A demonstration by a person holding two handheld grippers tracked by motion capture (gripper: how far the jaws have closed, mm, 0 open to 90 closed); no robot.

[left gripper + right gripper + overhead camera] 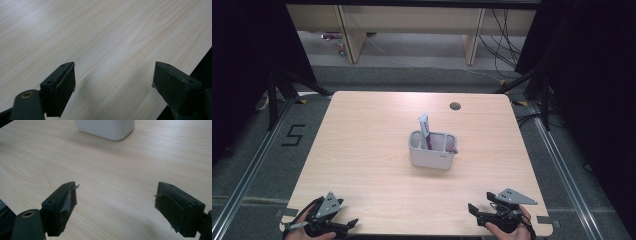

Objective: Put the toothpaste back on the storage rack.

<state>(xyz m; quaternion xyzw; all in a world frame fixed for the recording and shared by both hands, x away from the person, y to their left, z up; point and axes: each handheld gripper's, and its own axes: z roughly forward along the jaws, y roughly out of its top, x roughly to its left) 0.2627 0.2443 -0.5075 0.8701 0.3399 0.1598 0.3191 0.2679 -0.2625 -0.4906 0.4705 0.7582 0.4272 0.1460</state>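
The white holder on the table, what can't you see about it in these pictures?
- High view: the white holder walls hide the lower part of the tube standing in it.
- High view: the small thing at its right rim is too small to tell.
- Right gripper view: the top edge cuts the holder off; just its base shows.

You are working at one desk (362, 165) of pale wood, and it is showing one round cable hole (455, 106) near its far edge. You are holding two hand-held grippers: one left hand-held gripper (353, 223) and one right hand-held gripper (472, 210). Each is showing two black jaws standing apart with nothing between them, four jaws in all, and each is carrying one grey three-cornered plate, two plates in all. One white organizer (432, 156) is standing mid-desk, showing three compartments along its top. One white-and-purple tube (425, 130) is sticking up out of it, and one small purple item (454, 149) is resting at its right end.
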